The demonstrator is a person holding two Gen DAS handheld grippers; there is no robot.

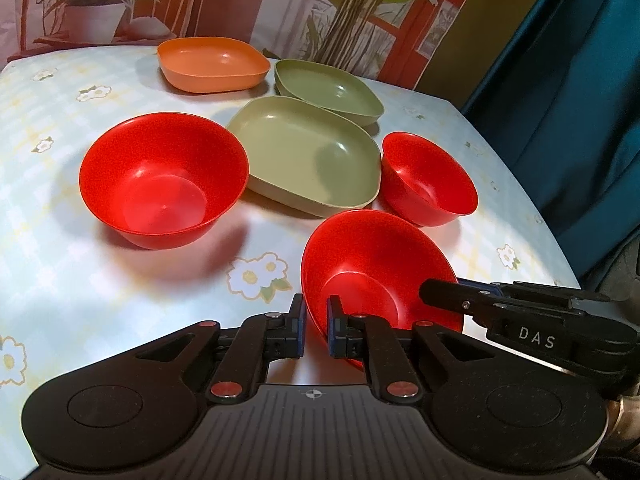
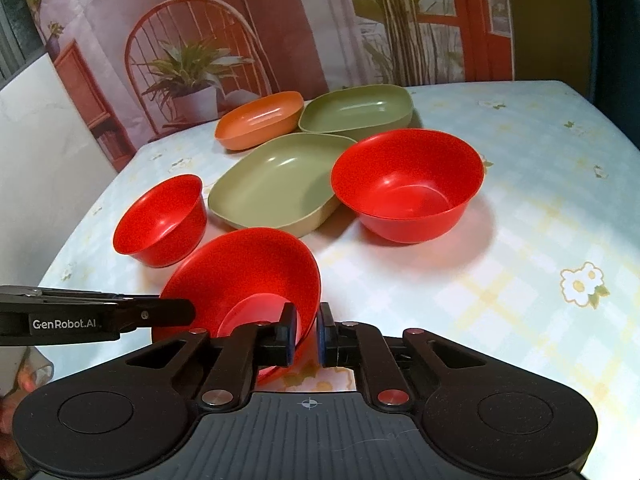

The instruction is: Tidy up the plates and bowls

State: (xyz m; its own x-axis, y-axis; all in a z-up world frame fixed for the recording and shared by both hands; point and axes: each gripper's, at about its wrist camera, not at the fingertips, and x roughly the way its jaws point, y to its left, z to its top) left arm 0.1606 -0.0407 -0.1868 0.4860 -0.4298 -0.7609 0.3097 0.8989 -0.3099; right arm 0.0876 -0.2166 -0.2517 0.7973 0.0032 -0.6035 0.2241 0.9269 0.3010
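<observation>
Nothing is stacked yet: I pinch one tilted red bowl [image 1: 376, 264] by its rim with both left gripper [image 1: 316, 322] and right gripper [image 2: 308, 330]; two bowls and three plates lie apart on the bench [image 1: 100, 280].

Three red bowls and three squarish plates lie close together. The nearest red bowl [image 1: 372, 264] is tilted, its rim clamped on two sides. A large red bowl [image 1: 162, 178] and a small red bowl [image 1: 430, 180] stand upright, flanking a light green plate [image 1: 316, 156]. Behind that plate lie a darker green plate [image 1: 328, 90] and an orange plate [image 1: 212, 62].
</observation>
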